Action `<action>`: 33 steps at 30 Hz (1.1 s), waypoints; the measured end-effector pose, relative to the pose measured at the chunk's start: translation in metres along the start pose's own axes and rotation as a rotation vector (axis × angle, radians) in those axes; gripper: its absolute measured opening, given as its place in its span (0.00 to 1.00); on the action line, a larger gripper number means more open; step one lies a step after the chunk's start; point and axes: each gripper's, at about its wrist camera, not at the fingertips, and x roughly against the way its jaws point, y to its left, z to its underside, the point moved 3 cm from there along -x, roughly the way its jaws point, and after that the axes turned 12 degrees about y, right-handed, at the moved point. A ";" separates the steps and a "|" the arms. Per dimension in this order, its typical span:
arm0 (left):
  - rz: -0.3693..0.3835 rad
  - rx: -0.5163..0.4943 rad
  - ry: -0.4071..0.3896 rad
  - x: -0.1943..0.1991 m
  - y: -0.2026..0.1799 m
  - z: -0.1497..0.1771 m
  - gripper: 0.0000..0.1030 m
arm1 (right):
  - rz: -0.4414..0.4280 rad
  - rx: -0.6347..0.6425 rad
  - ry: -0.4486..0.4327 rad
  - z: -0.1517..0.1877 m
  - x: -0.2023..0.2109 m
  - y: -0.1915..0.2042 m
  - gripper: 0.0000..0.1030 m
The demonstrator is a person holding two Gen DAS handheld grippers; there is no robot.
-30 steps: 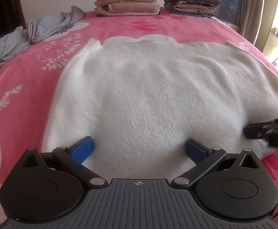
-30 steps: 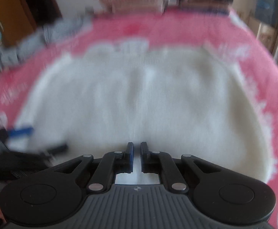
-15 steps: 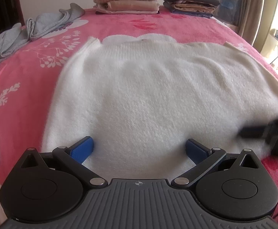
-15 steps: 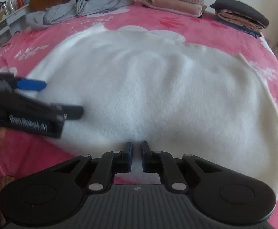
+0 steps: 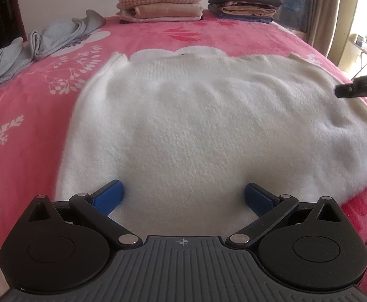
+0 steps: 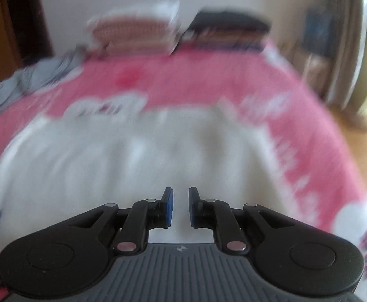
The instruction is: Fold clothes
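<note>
A fluffy white sweater (image 5: 196, 125) lies spread flat on the pink floral bedspread (image 5: 32, 130). My left gripper (image 5: 183, 196) stands wide open over the sweater's near edge, nothing pinched between its blue pads (image 5: 108, 196). In the blurred right wrist view the sweater (image 6: 133, 163) lies ahead of my right gripper (image 6: 180, 206). Its jaws are opening, a narrow gap shows between them and nothing is in it. A black finger of the right gripper (image 5: 359, 88) shows at the right edge of the left wrist view, above the sweater's right side.
Two stacks of folded clothes sit at the far end of the bed, a pink-and-cream stack (image 5: 158, 2) and a dark stack (image 5: 243, 5). Crumpled grey garments (image 5: 40, 45) lie at the far left. A curtain (image 5: 321, 12) hangs right.
The right gripper has lifted and swung towards the far right side of the sweater, its jaws parting slightly. The left gripper has stayed put and open.
</note>
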 end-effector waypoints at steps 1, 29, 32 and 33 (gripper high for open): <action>0.003 0.002 -0.001 0.000 0.000 0.000 1.00 | 0.043 -0.033 0.018 0.002 -0.007 -0.010 0.13; 0.077 -0.025 -0.022 0.005 0.013 0.005 1.00 | 0.258 0.009 0.128 0.031 -0.016 -0.049 0.28; 0.083 -0.034 -0.027 0.005 0.013 0.008 1.00 | 0.265 0.029 0.142 0.027 -0.012 -0.048 0.28; 0.084 -0.038 -0.026 0.005 0.013 0.008 1.00 | 0.253 0.018 0.136 0.025 -0.009 -0.048 0.28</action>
